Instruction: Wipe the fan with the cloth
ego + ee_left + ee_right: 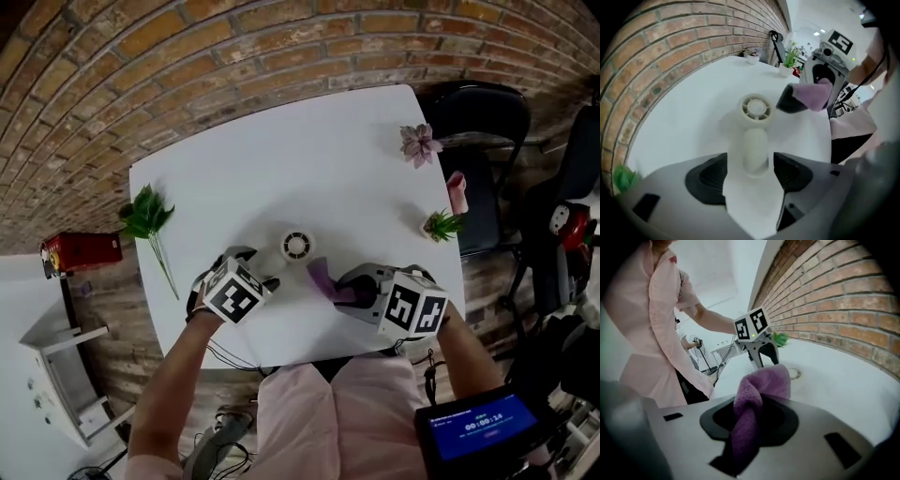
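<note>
A small white fan (296,246) lies on the white table (281,159). In the left gripper view its round head (755,108) points away and its handle (755,150) runs back between my left gripper's jaws. My left gripper (750,171) is open; the dark pads stand on either side of the handle without pressing it. In the head view the left gripper (258,267) sits just left of the fan. My right gripper (752,420) is shut on a purple cloth (761,390), which bunches out ahead of the jaws. The cloth (322,277) hangs just right of the fan.
A green leafy sprig (145,216) lies at the table's left edge. A pink flower (417,142), a pink item (457,192) and a small green plant (441,225) stand along the right edge. A black chair (478,112) is beyond the right corner.
</note>
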